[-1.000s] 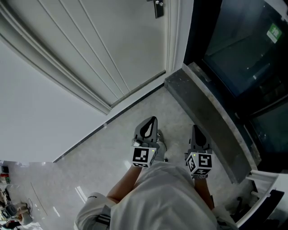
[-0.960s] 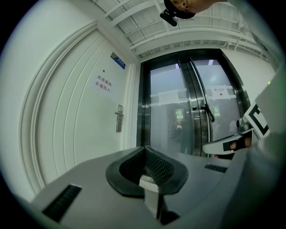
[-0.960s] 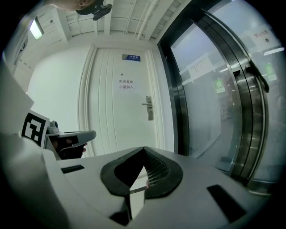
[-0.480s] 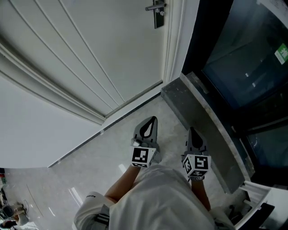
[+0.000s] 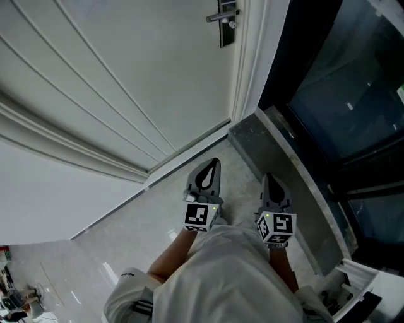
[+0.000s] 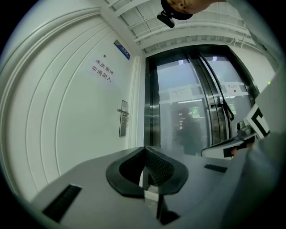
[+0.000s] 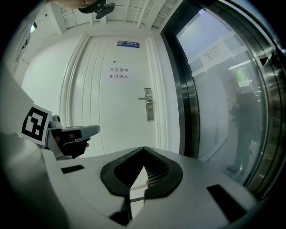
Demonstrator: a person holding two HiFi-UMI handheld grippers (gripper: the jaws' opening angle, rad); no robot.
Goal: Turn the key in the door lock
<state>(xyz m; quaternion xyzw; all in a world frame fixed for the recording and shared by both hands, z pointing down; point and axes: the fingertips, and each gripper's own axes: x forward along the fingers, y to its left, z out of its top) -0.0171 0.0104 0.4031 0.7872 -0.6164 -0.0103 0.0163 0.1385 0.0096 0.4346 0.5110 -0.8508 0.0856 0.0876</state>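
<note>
A white panelled door stands ahead. Its metal lock plate with a lever handle sits at the top of the head view, far from both grippers. The plate also shows in the left gripper view and the right gripper view. No key can be made out at this distance. My left gripper is shut and empty, pointing level at the door. My right gripper is beside it, also shut with nothing between its jaws.
A dark stone sill runs along the floor on the right, under a tall glass wall in a black frame. The door carries printed lettering and a small blue plaque. Glossy pale floor tiles lie underfoot.
Both grippers have moved forward toward the door together. The lock plate and handle have come further into the head view from the top edge.
</note>
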